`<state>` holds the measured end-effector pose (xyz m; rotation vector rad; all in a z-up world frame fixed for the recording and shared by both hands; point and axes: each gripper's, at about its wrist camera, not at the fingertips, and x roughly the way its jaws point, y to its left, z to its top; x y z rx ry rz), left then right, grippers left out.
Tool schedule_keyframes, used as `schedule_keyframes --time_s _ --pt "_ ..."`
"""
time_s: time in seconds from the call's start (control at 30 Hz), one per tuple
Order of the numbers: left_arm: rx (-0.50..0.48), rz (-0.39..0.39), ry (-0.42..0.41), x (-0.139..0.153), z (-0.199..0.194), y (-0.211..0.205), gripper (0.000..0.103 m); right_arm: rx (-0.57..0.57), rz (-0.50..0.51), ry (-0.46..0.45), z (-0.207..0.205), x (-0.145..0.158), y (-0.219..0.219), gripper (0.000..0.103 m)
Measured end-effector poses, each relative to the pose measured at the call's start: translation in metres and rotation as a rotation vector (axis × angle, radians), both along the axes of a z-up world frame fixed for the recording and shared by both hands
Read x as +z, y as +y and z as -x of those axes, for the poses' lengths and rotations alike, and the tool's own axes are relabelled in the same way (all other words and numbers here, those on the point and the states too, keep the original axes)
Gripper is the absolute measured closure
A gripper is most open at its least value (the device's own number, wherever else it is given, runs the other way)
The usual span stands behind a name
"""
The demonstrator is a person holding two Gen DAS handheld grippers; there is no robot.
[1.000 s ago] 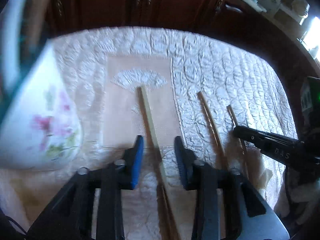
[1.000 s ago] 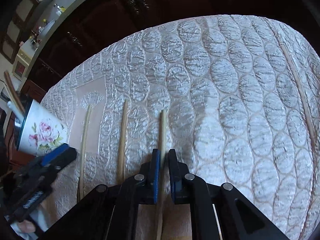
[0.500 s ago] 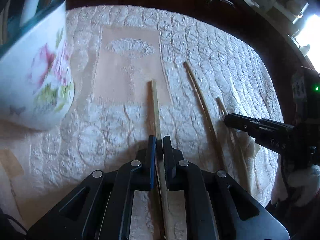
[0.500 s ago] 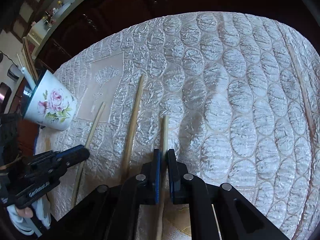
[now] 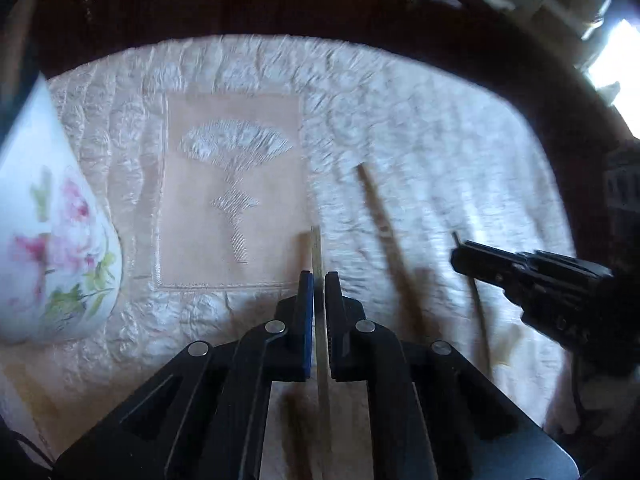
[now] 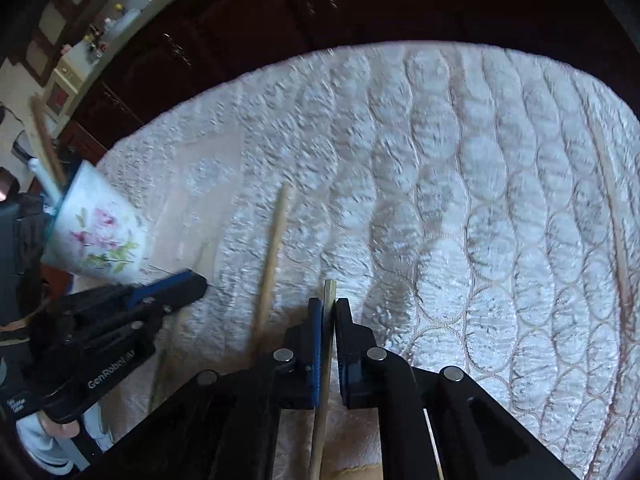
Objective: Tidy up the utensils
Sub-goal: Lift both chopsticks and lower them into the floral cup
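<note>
Dark wooden cabinets [image 5: 168, 4] run along the back, and in front of them sits a table covered in a shiny white quilted cloth [image 6: 460, 184] with a plain peach panel [image 5: 232, 184] woven into it. The left gripper [image 5: 316, 284] has its jaws pinched tight on a pale chopstick [image 5: 316, 248], which sticks out a short way past the fingertips and runs back down between the fingers toward the camera. Off to that gripper's left, close by, stands a white floral cup [image 5: 52, 240] that partly leaves the frame; in the right wrist view it has a couple of sticks [image 6: 44, 140] poking out of its top. To the left gripper's right, a loose wooden chopstick [image 5: 384, 232] lies on the cloth, between the two tools. The right gripper [image 6: 329, 308] is also clamped down narrow on its own chopstick [image 6: 329, 292], only a small tip showing ahead of the blue pads [image 6: 316, 344]. Far off to the right gripper's right, near the table edge, a long thin stick [image 6: 612, 216] lies on the cloth. Part of a hand [image 6: 52, 432] shows under the left tool's body. Both views are a bit blurry.
</note>
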<state>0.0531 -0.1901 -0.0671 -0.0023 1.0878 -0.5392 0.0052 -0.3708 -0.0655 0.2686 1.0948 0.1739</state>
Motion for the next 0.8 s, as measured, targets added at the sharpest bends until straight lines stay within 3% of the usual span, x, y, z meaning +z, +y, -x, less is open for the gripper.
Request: schedule_keyframes --time_s 0.17,0.3,0.43,0.63,0.73,0.8 --pt "-0.046 0.078 -0.083 0.047 0.022 0.022 0.099 0.025 -0.039 -0.115 0.019 0.049 0.001 0.098" --pt "-0.064 0.028 -0.107 0.052 0.025 0.022 0.099 0.048 -0.015 -0.161 0.029 0.074 0.007 0.098" --pt "-0.060 0.003 -0.054 0.028 0.016 0.008 0.075 0.051 -0.009 -0.162 0.038 0.076 0.008 0.098" --pt "-0.062 -0.119 -0.006 -0.017 -0.002 -0.020 0.076 0.043 -0.018 -0.168 0.046 0.078 0.005 0.098" --pt "-0.074 -0.111 -0.016 -0.018 -0.003 -0.022 0.098 0.049 -0.026 -0.188 0.052 0.085 0.002 0.098" --pt "-0.076 -0.054 0.012 -0.010 0.000 -0.013 0.099 0.051 -0.032 -0.199 0.056 0.090 -0.003 0.098"
